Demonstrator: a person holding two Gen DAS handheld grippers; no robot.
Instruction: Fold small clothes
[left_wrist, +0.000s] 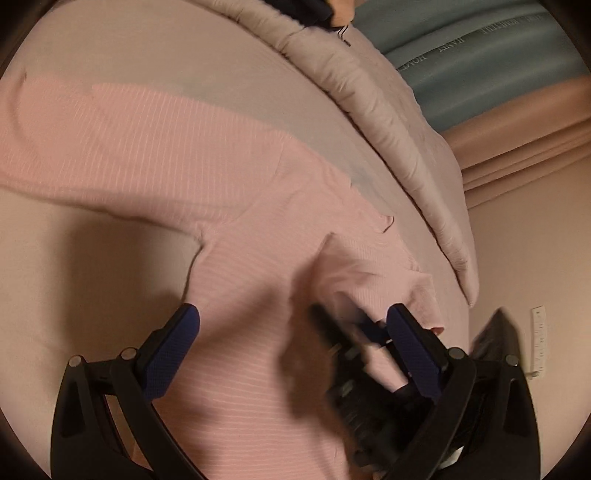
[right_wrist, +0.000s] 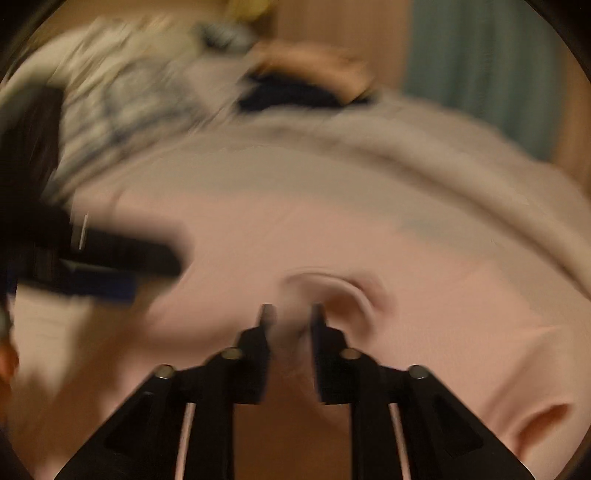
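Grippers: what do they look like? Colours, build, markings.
Left gripper: black plastic frame with triangular cut-outs, silver round pivot pins, dark blue textured pads on the fingers. Right gripper: same black frame and silver pins; its view is blurred, so its pad colour is unclear. No markings show.

the whole right wrist view is smeared by motion, so the patterned heap (right_wrist: 122, 99) at far left cannot be made out, the pink top (right_wrist: 258, 229) runs off its right edge, and the right gripper (left_wrist: 354, 332) is a dark blur.
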